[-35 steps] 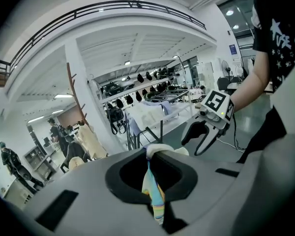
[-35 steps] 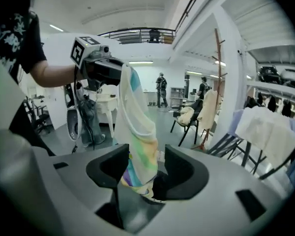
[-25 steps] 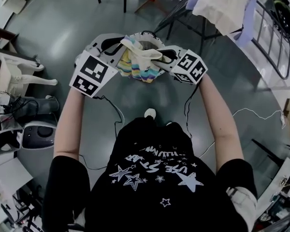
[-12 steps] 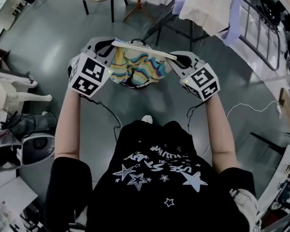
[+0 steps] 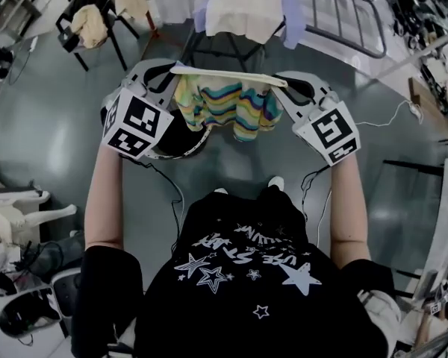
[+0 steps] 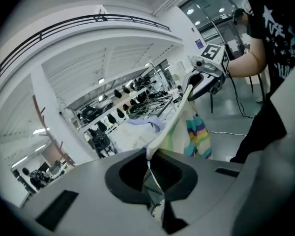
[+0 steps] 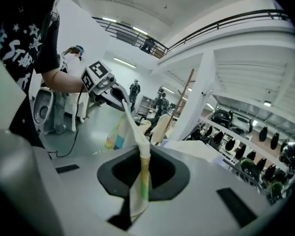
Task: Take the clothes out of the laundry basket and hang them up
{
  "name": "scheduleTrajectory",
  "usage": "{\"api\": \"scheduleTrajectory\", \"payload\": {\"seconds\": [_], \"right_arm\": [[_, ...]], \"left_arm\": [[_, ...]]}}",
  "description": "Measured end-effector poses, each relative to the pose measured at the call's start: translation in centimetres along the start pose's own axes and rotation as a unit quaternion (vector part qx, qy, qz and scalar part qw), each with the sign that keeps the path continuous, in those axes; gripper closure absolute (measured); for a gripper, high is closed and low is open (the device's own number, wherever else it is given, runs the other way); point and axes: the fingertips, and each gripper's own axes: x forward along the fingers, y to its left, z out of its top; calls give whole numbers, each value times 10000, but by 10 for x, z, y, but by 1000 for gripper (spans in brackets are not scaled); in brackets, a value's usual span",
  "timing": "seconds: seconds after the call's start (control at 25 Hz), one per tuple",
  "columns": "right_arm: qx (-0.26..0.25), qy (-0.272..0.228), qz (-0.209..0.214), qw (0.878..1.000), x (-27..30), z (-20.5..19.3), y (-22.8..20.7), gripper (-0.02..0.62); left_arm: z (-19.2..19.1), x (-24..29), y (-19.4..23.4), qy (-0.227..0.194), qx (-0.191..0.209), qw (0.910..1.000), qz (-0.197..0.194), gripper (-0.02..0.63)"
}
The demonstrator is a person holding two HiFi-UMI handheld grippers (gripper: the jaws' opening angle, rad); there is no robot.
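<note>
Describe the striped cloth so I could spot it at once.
Below the drying rack, the person holds two tools forward. Between the left tool and the right tool, whose jaws have just closed, hangs the striped cloth, both tools shut on its white band. Its yellow, green and blue stripes set it apart from the plain white cloth on the rack.

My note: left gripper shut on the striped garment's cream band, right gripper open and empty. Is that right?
No. The right gripper has just closed and is shut on the cream band of the striped garment too, as the right gripper view shows. The left gripper is shut on it.
</note>
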Motion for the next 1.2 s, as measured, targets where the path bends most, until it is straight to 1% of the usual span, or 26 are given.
{"api": "scheduleTrajectory", "payload": {"seconds": [0.12,0.24,0.36,0.44,0.56,0.68,0.8,0.88,1.04,1.2], "right_arm": [[195,119,-330,9992,-45,-24,-30,565],[299,196,-651,9972,-89,-50,-64,565],[392,164,-984,9942,-133,-75,-107,565],[495,130,-1132,9922,-155,-87,-130,565],[537,130,-1228,9909,-175,-102,-159,565],[600,93,-1290,9898,-201,-131,-206,565],[545,-13,-1310,9899,-225,-156,-256,565],[487,-70,-1319,9900,-234,-167,-281,565],[277,-120,-1351,9904,-244,-180,-315,563],[319,-271,-1358,9899,-258,-189,-351,562]], "left_arm": [[51,32,-20,-270,350,9985,-318,577],[103,65,-41,-506,518,9957,-585,577],[161,108,-55,-694,687,9928,-696,577],[187,133,-63,-727,788,9920,-671,577],[208,162,-76,-710,800,9920,-673,577],[243,202,-95,-674,645,9929,-744,577],[281,243,-108,-624,609,9940,-666,577],[299,262,-111,-588,638,9945,-585,577],[324,287,-109,-553,796,9946,-376,577],[357,307,-102,-550,921,9941,-138,577]]}}
